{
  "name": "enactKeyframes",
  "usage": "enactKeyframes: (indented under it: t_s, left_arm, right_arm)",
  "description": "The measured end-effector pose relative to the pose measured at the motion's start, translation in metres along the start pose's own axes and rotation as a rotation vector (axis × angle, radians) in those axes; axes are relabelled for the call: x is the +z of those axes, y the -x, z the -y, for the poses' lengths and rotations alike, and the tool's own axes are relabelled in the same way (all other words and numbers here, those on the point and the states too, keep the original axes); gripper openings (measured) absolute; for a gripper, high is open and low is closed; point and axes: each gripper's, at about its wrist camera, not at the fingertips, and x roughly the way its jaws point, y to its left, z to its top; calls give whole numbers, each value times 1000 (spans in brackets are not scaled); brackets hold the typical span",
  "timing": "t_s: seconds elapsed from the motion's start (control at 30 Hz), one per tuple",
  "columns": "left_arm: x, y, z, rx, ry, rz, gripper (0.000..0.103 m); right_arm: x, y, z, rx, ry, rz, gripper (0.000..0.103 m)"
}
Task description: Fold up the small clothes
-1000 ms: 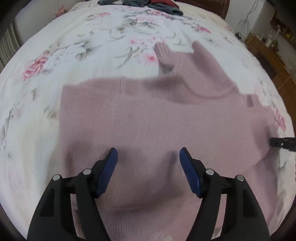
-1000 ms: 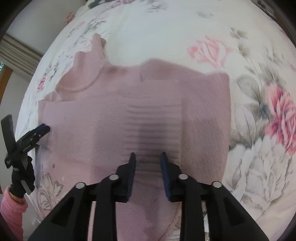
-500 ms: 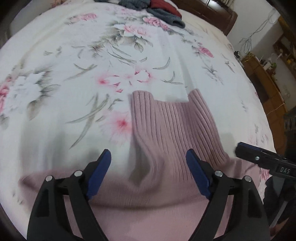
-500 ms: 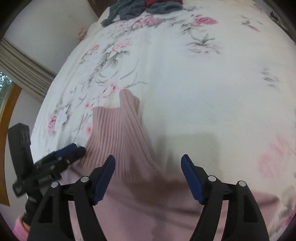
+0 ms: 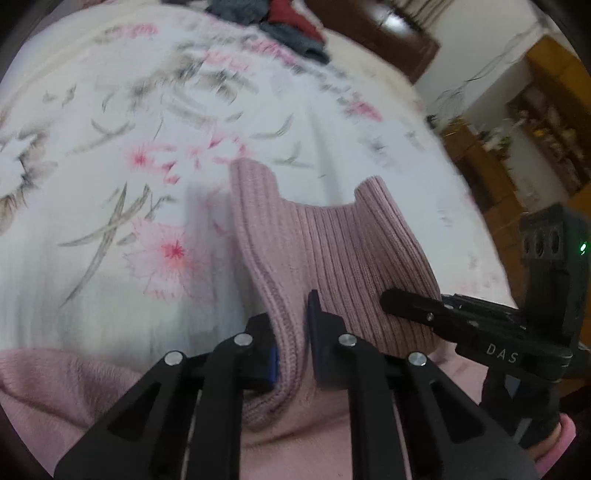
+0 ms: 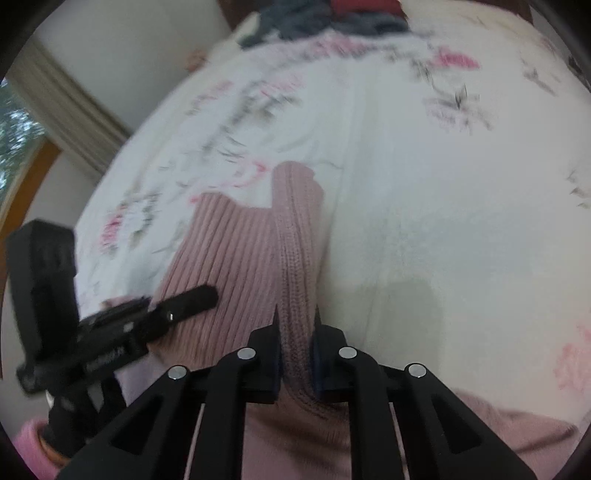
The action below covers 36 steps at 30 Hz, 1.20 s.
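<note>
Bed: white sheet point(image 5: 110, 302) w/ pink flowers & grey leaves, fills most of both views; blurred toward the top.
Sweater: pink ribbed sweater point(image 5: 340, 251) lies on the bed, ctr to bottom of frame; ribbed collar stands up in ctr, body spreads along the bottom edge.
Left gripper point(image 5: 291, 332): bottom ctr of left view, fingers point(image 5: 325, 325) pinching the left fold of the collar.
Right gripper point(image 6: 295, 328): bottom ctr of right view, fingers point(image 6: 266, 343) pinching the collar's right fold; also seen at right of left view, tip touching the collar.
Clothes pile: grey & red clothes point(image 5: 284, 22) at far end of the bed, top ctr.
Room: dark wood headboard point(image 5: 373, 33) upper right, wooden shelves point(image 5: 535, 122) at right edge in left view; white wall, beige curtain point(image 6: 62, 99) & wood window frame point(image 6: 26, 177) upper left in right view.
Person: pink sleeve point(image 6: 29, 443) bottom left of right view.
</note>
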Motion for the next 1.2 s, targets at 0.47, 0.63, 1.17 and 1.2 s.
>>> enactKeyframes:
  t_s: [0.47, 0.63, 1.17, 1.2]
  left_arm:
    - [-116, 79, 12, -65, -213, -49, 31]
    - [-148, 98, -8, -81, -188, -117, 38]
    - [-78, 41, -18, -51, 31, -90, 30]
    - [-74, 38, -18, -29, 17, -82, 26]
  right_arm:
    - [-123, 72, -22, 55, 210, -41, 26]
    - [-155, 84, -3, 69, 175, -114, 32]
    - [-86, 17, 26, 145, -164, -144, 12]
    - [-81, 17, 26, 123, -152, -120, 11]
